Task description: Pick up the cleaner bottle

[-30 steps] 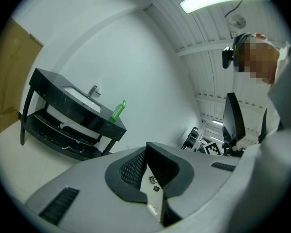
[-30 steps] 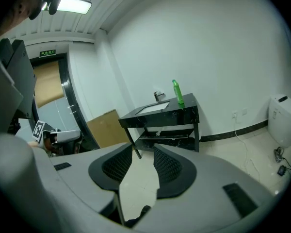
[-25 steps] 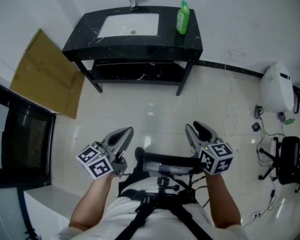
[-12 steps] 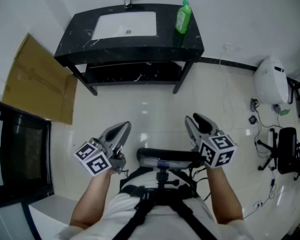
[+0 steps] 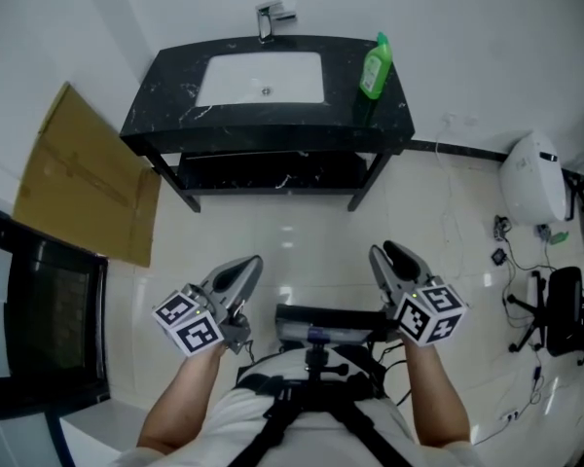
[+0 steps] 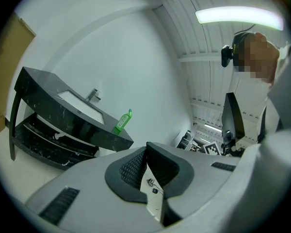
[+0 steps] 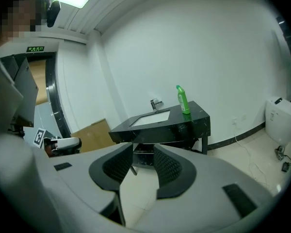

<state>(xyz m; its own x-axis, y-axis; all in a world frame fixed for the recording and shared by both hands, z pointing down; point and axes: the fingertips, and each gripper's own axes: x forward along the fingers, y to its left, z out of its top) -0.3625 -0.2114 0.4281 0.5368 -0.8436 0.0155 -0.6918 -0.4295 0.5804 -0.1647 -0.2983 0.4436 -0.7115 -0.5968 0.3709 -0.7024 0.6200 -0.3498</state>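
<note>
The green cleaner bottle (image 5: 375, 66) stands upright on the right end of the black vanity top (image 5: 165, 95), right of the white basin (image 5: 263, 76). It also shows far off in the left gripper view as the bottle (image 6: 122, 122) and in the right gripper view as the bottle (image 7: 183, 101). Both grippers are held low in front of the person's body, well short of the vanity. My left gripper (image 5: 245, 264) (image 6: 146, 147) is shut with its pad tips touching and nothing held. My right gripper (image 5: 387, 256) (image 7: 143, 152) keeps a narrow gap; its jaws have just been closing, with nothing between them.
A faucet (image 5: 268, 17) rises behind the basin, and a dark shelf runs under the top. A cardboard sheet (image 5: 83, 178) leans at the left wall beside a dark glass door (image 5: 39, 329). A white appliance (image 5: 535, 178), cables and a black stand (image 5: 565, 309) crowd the right floor.
The vanity now appears slightly lower and larger in the head view. Both grippers keep their places in front of the body.
</note>
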